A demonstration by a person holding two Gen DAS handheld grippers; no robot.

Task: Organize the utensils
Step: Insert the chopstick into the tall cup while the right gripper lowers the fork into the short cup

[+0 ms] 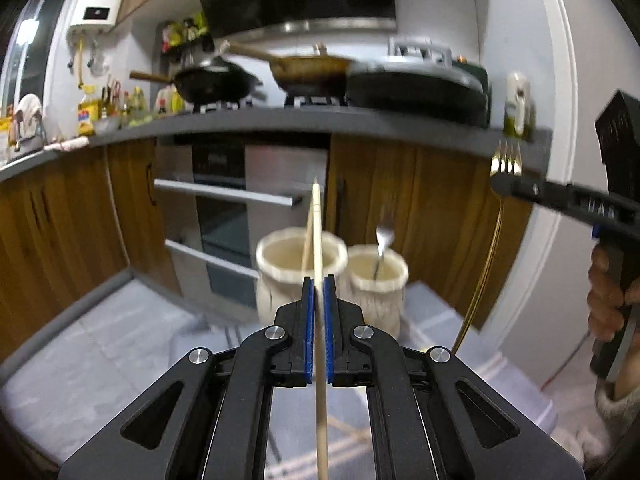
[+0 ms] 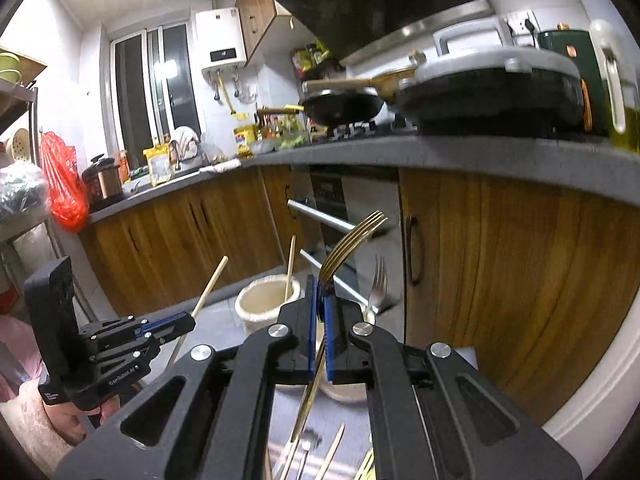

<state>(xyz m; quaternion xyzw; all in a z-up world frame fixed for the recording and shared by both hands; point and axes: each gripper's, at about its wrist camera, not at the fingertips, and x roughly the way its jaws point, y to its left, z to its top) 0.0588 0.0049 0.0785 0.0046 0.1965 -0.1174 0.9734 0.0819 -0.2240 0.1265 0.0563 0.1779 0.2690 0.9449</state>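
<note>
the sorting looks partly done — one cream holder [image 1: 300, 264] already has a chopstick [image 1: 307, 248] standing in it, and the smaller holder [image 1: 378, 276] just beside it on the right has a silver fork [image 1: 382, 246] in it, tines up. both holders stand near the far edge of the pale-covered table [image 1: 120, 340], in front of the oven. still loose on the table's near edge, in the right wrist view, are several more chopsticks [image 2: 334, 454] and what seems to be other cutlery, too blurred to count, so a fair share is left. the left gripper [image 1: 319, 304] is clamped on a wooden chopstick [image 1: 319, 240], its blue pads pressed together on the shaft; the stick is held off the table, its long axis running along the gripper's fingers, the far tip pointing up and away over the larger holder. the right gripper [image 2: 320, 312] is clamped on a gold fork [image 2: 344, 252], gripped at the neck; its long axis also runs along the fingers, the tines curving up and forward, the handle trailing back and down under the gripper. judging by the contents, the chopstick belongs in the larger holder and the fork in the smaller — both would need tipping upright first.
</note>
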